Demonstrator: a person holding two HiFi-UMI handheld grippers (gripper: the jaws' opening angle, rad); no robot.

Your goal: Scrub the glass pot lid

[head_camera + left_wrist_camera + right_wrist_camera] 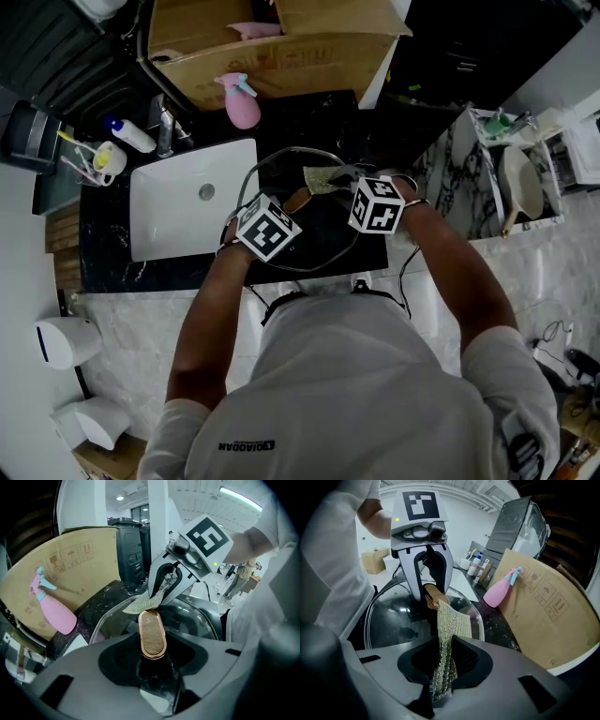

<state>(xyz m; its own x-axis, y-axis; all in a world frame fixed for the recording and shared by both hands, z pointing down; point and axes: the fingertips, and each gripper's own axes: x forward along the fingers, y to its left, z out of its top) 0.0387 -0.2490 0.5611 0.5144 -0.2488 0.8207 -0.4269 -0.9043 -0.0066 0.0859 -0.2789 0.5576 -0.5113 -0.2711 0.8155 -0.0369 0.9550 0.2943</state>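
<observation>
The glass pot lid lies on the black counter beside the sink, its metal rim showing around both grippers. My left gripper is shut on the lid's oval gold-rimmed handle, which stands upright between the jaws. My right gripper is shut on a glittery gold scrub cloth. The cloth hangs from the jaws onto the glass lid right next to the handle. In the left gripper view the cloth touches the lid just beyond the handle.
A white sink with a faucet lies to the left. A pink spray bottle stands behind the lid against a cardboard box. A dish rack sits at the right on a marble surface.
</observation>
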